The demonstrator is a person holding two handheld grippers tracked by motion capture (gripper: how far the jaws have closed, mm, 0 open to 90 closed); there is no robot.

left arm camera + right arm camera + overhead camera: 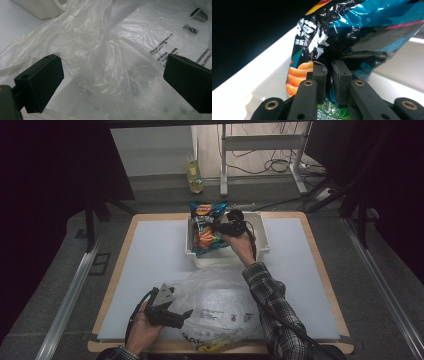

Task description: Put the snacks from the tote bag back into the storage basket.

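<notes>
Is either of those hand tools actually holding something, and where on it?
The right tool pinches the blue chip bag at a crumpled fold in its middle. The left tool stands open around the plastic bag.

Chip bag [206,227] in bin [262,240]; plastic bag [215,297] nearer

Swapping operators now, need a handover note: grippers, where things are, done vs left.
Right gripper: jaws nearly together, pinching a fold of the blue chip bag, which stands in the white bin at the far middle of the table. A green packet shows under the jaws.
Left gripper: jaws wide open around a bunched fold of the clear plastic bag at the near edge, pads not pressing on it.
Done: chip bag gripped.
Left, probably: lift the chip bag out of the bin, grip and hold open the plastic bag, drop it in. The plastic bag looks empty so far.
</notes>
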